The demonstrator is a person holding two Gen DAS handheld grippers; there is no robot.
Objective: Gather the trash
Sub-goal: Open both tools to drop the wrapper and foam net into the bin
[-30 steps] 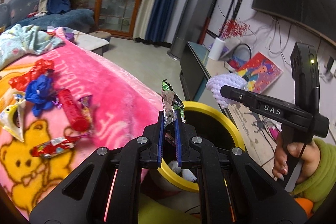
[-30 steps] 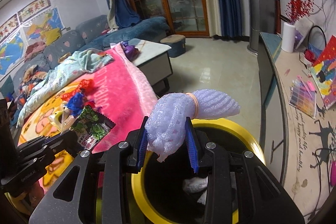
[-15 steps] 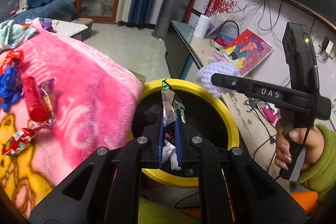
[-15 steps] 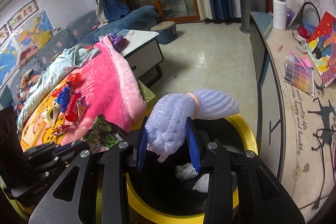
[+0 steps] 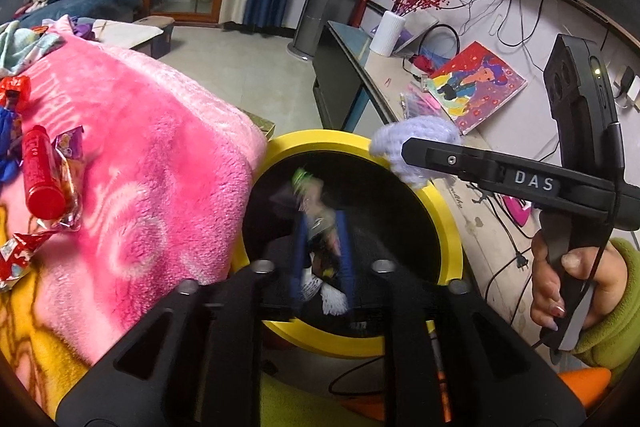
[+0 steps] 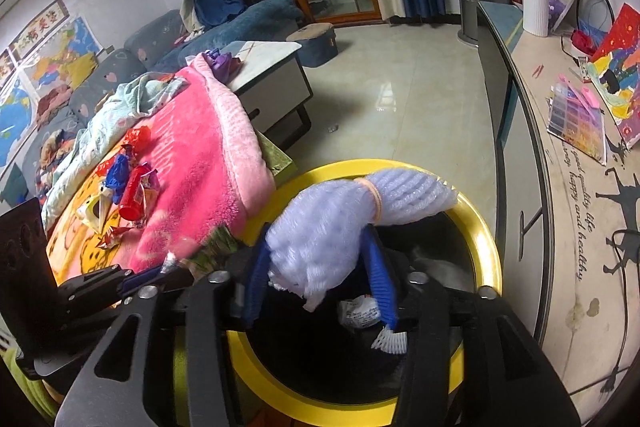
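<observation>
A black bin with a yellow rim (image 5: 320,139) stands below both grippers. My left gripper (image 5: 321,227) hangs over its mouth with its jaws opening. A green and silver snack wrapper (image 5: 308,195) sits blurred and loose between the blue pads. My right gripper (image 6: 316,241) is over the same bin (image 6: 480,235), jaws also opening. A lilac foam net (image 6: 400,187) tied with a rubber band still rests between its pads; the right pad stands clear of it. In the left wrist view the net (image 5: 416,131) pokes past the right gripper (image 5: 408,151).
A pink blanket (image 5: 160,155) beside the bin carries a red tube (image 5: 40,171) and several candy wrappers. White paper scraps (image 6: 360,311) lie inside the bin. A low cabinet (image 6: 560,211) with a painting runs along the right. A hand in a green sleeve (image 5: 560,279) holds the right gripper.
Both grippers sank toward the bin's mouth. Both pairs of jaws have spread apart; the wrapper has gone slack and blurred between the left pads, and the foam net has loosened.
</observation>
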